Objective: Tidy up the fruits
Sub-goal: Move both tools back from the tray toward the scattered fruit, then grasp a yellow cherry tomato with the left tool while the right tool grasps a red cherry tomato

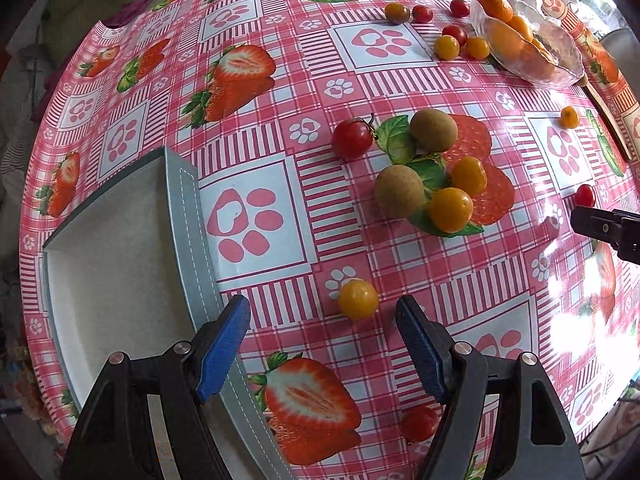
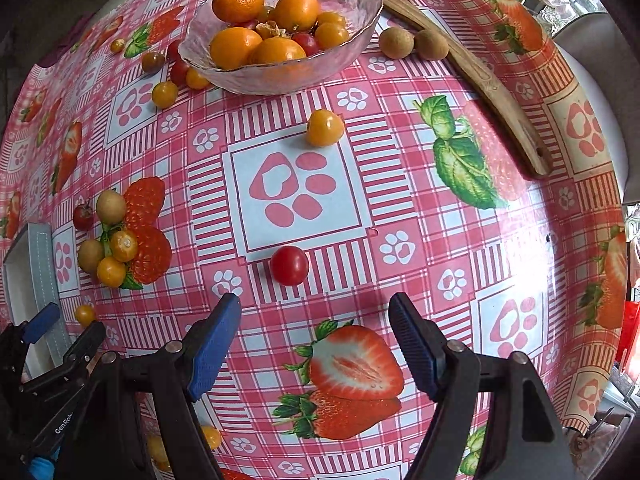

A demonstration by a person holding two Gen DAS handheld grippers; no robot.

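Note:
My left gripper is open and empty, just behind a yellow cherry tomato. A grey tray with a white inside lies at its left. Ahead lies a cluster of two brown longans, two yellow tomatoes and a red tomato. My right gripper is open and empty, just behind a red cherry tomato. A yellow tomato lies further ahead. A glass bowl holds mandarins and small tomatoes.
Small tomatoes are scattered left of the bowl. Two longans lie right of it, by a wooden board. The left gripper shows at the lower left of the right wrist view. The round table edge curves at right.

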